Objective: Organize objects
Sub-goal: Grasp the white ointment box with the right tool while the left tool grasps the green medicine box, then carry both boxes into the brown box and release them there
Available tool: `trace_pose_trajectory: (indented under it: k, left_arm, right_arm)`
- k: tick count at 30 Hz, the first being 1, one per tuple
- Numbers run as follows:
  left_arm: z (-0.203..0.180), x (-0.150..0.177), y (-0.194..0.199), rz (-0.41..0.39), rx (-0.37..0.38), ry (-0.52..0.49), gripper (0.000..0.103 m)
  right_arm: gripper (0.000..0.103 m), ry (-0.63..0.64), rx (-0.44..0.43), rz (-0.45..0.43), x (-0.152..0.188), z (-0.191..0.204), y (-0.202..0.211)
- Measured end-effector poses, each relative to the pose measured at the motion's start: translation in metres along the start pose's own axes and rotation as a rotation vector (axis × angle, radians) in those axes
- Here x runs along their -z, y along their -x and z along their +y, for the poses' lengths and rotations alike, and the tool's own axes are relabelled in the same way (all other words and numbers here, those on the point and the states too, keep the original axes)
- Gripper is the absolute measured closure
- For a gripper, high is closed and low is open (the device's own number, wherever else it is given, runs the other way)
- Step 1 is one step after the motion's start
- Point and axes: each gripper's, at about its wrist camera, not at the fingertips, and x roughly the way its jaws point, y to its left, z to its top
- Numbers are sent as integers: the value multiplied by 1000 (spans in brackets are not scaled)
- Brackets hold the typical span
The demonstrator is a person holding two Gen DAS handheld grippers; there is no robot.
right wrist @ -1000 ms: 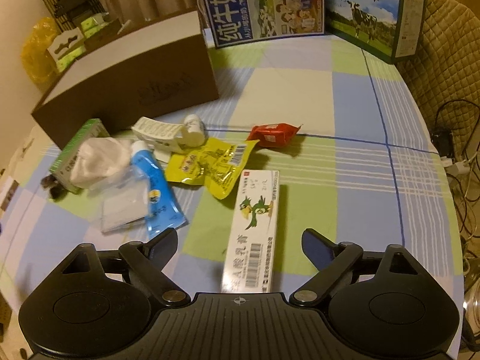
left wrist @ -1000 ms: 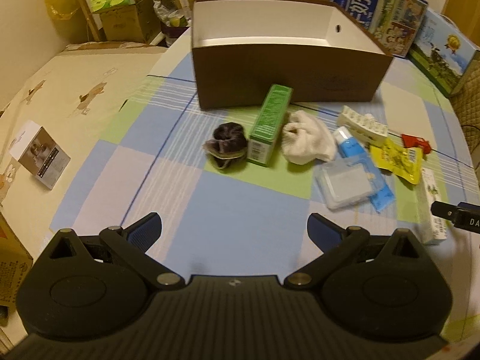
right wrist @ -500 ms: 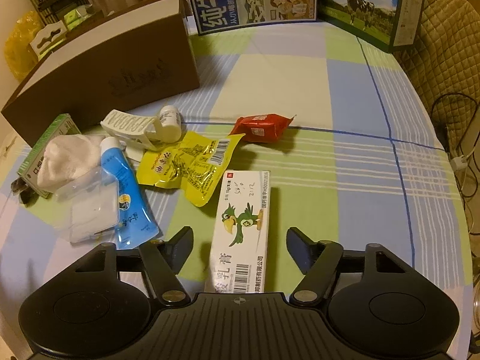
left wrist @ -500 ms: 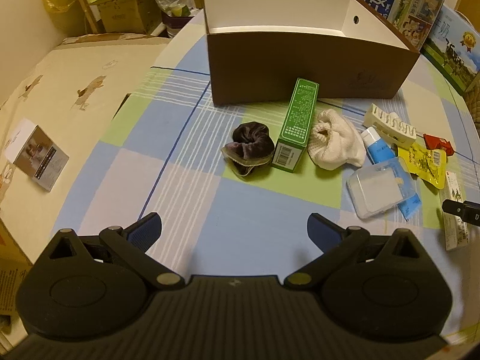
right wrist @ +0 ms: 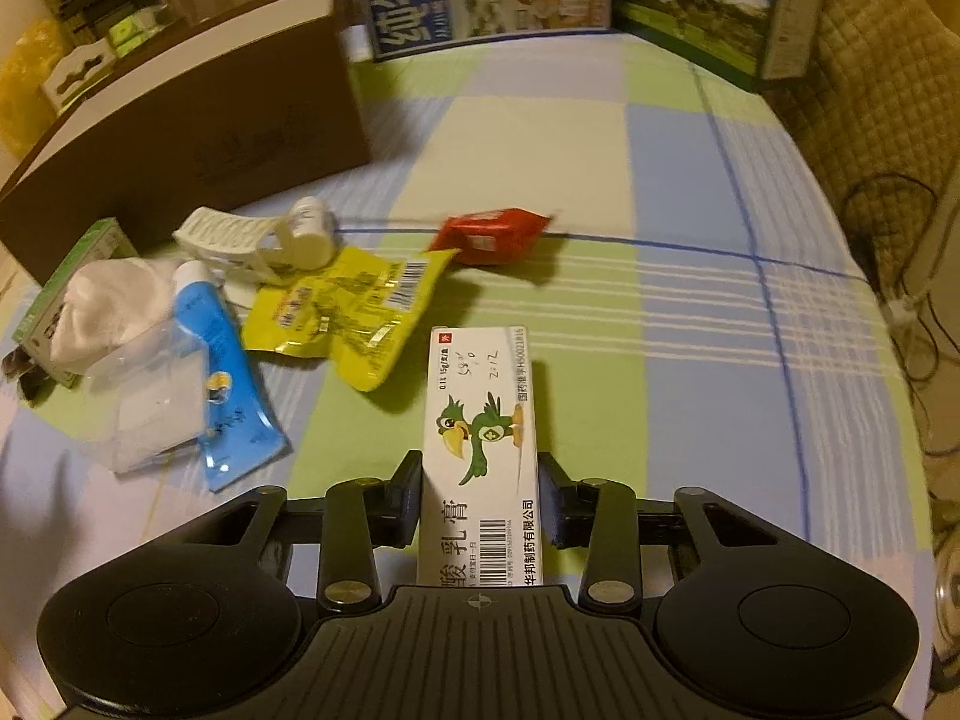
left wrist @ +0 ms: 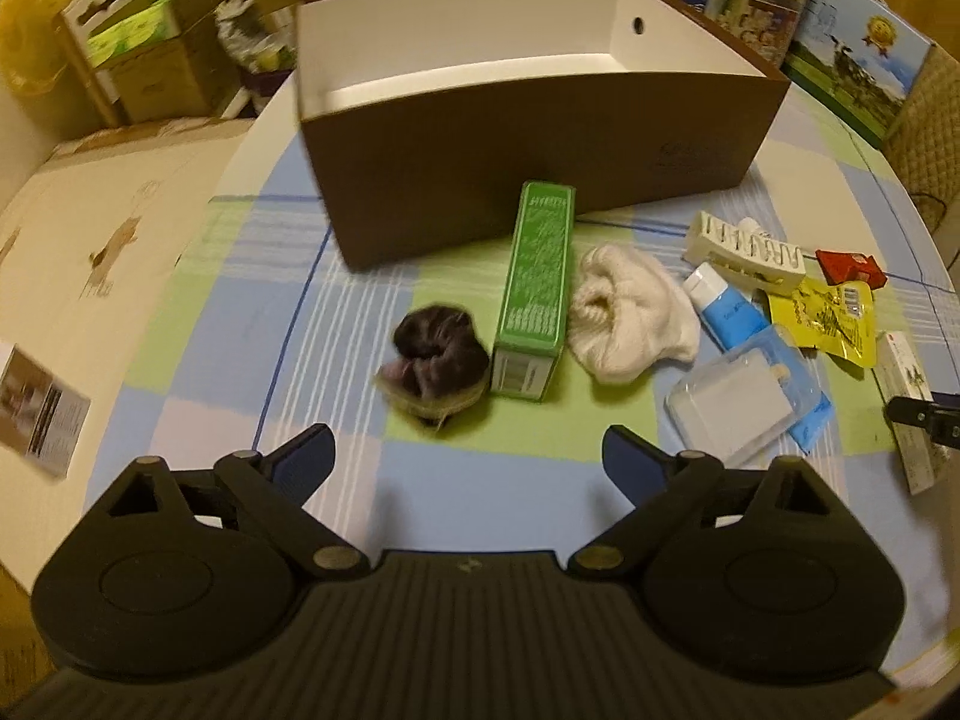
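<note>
Ointment box (right wrist: 483, 456): near end hidden under the right gripper (right wrist: 480, 498) body.
Brown box (left wrist: 540, 138): floor hidden behind its front wall.
Dark scrunchie (left wrist: 435, 354): blurred.
Red packet (right wrist: 489, 234): motion-smeared, print unreadable.

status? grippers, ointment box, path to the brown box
Right gripper shut on ointment box, box on tablecloth. Left gripper open, empty. Brown box empty; yellow packet lies between.

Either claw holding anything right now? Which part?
Right claw is shut on the white ointment box, clamping its long sides near the barcode end. Left claw is open, holding nothing.
</note>
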Motion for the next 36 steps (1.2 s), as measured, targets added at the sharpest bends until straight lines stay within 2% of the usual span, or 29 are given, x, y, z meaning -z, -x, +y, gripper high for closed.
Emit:
trace_pose_trajectory:
  k: [8, 11, 18, 20, 27, 28, 36]
  left_arm:
    - [-6, -39, -26, -19, 35, -80, 21]
    - [-9, -55, -39, -12, 49, -105, 32]
    - [-19, -81, -72, 31, 62, -169, 41]
    - [-21, -85, -81, 47, 69, -184, 51]
    - [-28, -89, -105, 102, 90, -210, 69]
    - [-29, -89, -106, 104, 95, -210, 77]
    - [-27, -81, -88, 63, 97, -161, 78]
  right_arm:
    - [68, -106, 44, -15, 4, -21, 16]
    - [67, -140, 59, -26, 5, -26, 23]
    - [67, -198, 85, -48, 9, -31, 32]
    - [67, -212, 94, -50, 11, -31, 35]
    - [67, -248, 110, -57, 15, -33, 40]
    - [67, -251, 112, -58, 15, -32, 41]
    - [67, -236, 82, -77, 4, -23, 48]
